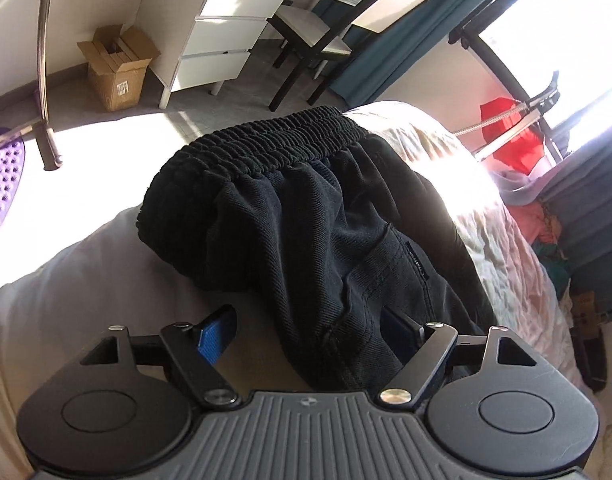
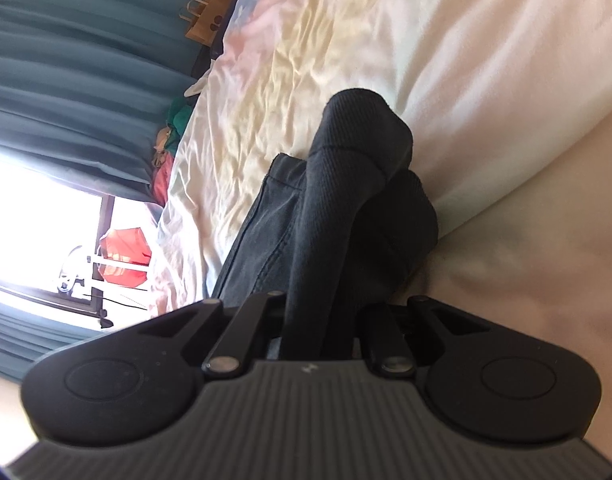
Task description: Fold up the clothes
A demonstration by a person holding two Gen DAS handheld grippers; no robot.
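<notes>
Black shorts [image 1: 306, 216] (on the bed [image 1: 486, 216]) — left gripper [image 1: 306, 336] down-tilted, spread; right gripper [image 2: 322, 320] clamps them.

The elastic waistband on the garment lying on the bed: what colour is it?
Black, like the rest of the garment; the waistband shows best in the left wrist view.

The left gripper [image 1: 306, 332] is pointed steeply downward, its jaws spread wide. One blue pad [image 1: 212, 338] is exposed on the left; the other finger is partly hidden by the shorts [image 1: 306, 216], and no grip is seen. The right gripper [image 2: 320, 320] is tilted downward and rolled sideways, its jaws clamped on a fold of the shorts.
</notes>
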